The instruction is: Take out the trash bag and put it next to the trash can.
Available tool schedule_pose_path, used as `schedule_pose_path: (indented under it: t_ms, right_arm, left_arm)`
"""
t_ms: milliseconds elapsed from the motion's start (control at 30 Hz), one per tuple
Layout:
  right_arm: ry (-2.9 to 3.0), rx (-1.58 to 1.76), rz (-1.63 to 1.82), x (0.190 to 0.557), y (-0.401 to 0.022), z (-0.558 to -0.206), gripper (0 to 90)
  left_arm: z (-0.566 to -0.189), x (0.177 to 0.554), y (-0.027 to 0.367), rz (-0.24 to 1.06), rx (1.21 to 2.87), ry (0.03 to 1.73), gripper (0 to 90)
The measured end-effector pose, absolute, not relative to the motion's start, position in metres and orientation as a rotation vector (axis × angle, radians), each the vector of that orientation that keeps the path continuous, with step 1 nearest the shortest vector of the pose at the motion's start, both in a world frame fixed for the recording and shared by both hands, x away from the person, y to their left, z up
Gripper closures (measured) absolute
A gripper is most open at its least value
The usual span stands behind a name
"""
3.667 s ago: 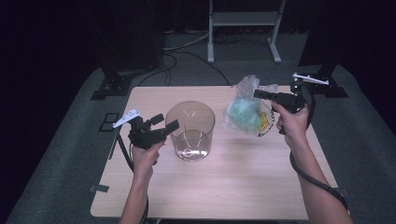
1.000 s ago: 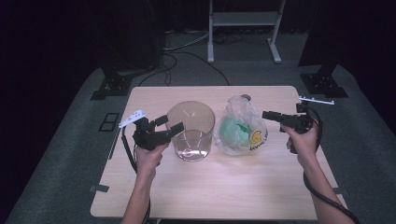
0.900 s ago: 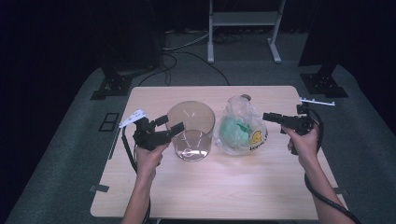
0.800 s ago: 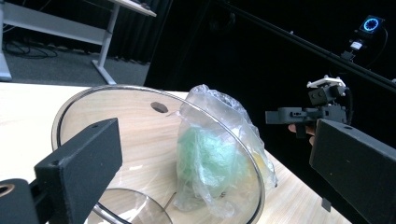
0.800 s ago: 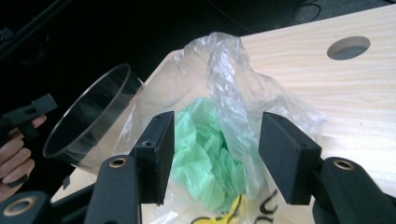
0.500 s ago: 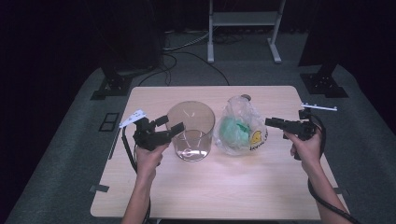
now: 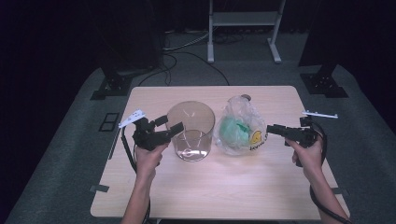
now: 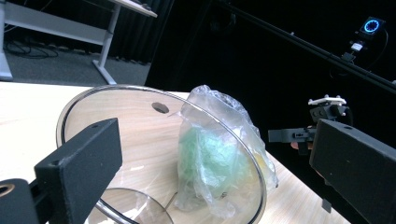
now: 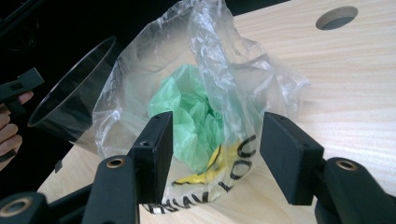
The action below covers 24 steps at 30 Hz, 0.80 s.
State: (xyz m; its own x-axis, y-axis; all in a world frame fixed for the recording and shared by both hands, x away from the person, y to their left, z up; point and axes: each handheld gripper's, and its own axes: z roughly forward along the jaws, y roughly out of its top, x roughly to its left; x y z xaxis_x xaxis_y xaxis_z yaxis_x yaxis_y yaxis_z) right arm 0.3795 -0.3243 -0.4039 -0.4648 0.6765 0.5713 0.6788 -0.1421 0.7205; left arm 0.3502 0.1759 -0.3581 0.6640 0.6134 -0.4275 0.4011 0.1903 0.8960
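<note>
Your clear plastic bag (image 7: 240, 125), crumpled green stuffing inside, yellow-black print low, sits upright mid-table, touching your clear glass bowl (image 7: 190, 130).

evenly lit from overhead on the wooden table (image 7: 224, 186), dark and murky all around. soft glare on the clear plastic bag (image 9: 210, 93) and the glass container's rim (image 8: 154, 93). near jaws slightly out of focus; faint shadows only.

Setting: recording studio or lab.
Evidence: black curtained surroundings, grey carpet (image 7: 60, 154), metal stand legs (image 7: 243, 28), floor cables (image 7: 187, 51), lone wooden table (image 7: 219, 186).
</note>
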Motion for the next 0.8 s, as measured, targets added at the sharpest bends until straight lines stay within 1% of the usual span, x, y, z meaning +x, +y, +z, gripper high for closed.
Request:
schedule_pose_path:
  t_ms: [800]
  right_arm:
    - [-2.053,-1.648,-1.748,0.347,-0.335,-0.432,41.6]
  left_arm:
    - [-0.357,0.349,0.176,0.185,1.433,0.904,1.1]
